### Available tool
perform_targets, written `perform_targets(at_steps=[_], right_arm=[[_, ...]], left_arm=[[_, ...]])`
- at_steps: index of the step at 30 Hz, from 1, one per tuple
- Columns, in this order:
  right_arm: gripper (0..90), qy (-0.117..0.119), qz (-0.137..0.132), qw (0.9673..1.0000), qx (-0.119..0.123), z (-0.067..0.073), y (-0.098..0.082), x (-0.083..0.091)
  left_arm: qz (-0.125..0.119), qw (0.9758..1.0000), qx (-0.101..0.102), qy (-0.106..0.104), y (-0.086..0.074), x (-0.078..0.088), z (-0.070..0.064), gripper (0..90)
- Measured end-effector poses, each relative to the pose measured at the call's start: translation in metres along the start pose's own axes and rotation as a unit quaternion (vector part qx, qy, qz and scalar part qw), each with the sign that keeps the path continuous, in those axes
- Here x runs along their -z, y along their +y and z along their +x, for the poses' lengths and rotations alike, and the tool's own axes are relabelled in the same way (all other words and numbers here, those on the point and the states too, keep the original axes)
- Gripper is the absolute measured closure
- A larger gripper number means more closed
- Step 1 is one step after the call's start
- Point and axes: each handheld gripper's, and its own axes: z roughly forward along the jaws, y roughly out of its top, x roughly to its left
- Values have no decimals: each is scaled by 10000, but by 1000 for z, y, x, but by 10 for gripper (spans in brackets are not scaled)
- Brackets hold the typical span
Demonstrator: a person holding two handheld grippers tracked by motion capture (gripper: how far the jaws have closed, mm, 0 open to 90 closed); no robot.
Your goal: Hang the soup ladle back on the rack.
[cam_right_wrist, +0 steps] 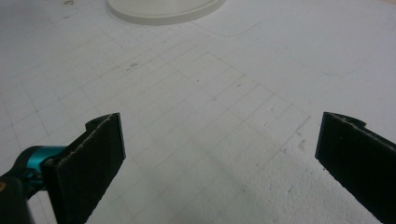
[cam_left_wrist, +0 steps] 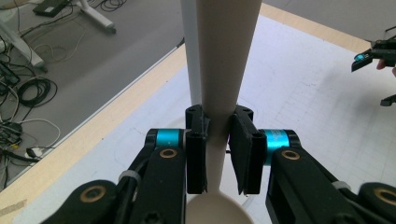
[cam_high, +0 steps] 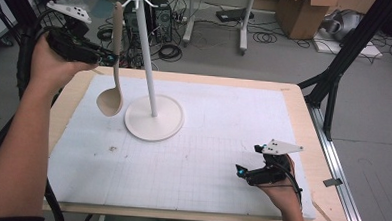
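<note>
Most of the white foam mat (cam_high: 207, 156) is wide open, loads of room across the middle and right. The only real blocker is the utensil stand (cam_high: 151, 113), with its pole sitting just beside the ladle (cam_high: 113, 82), so that far-left gap is tight.
</note>
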Motion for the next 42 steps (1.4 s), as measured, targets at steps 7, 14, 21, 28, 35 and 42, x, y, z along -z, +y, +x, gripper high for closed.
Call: perform_targets(at_steps=[7,14,21,28,35,42], right_arm=[[2,5,-15,10000,7,0,0,0],[2,5,-25,10000,-18,0,0,1],[3,12,-21,10000,4,0,0,1],[2,3,-31,10000,6,1,0,1],[3,3,-35,10000,29,1,1,1],[2,-2,-72,10000,1,1,1,4]], left_arm=[[60,10000,37,68,3,-6,2,764],[-13,9999,131,61,2,-6,5,739],[-71,9995,304,4,-5,-3,5,599],[-71,9996,258,-97,-14,-1,2,504],[-235,9993,159,-241,-19,4,-7,437],[-360,9990,97,-245,-19,12,-16,370]])
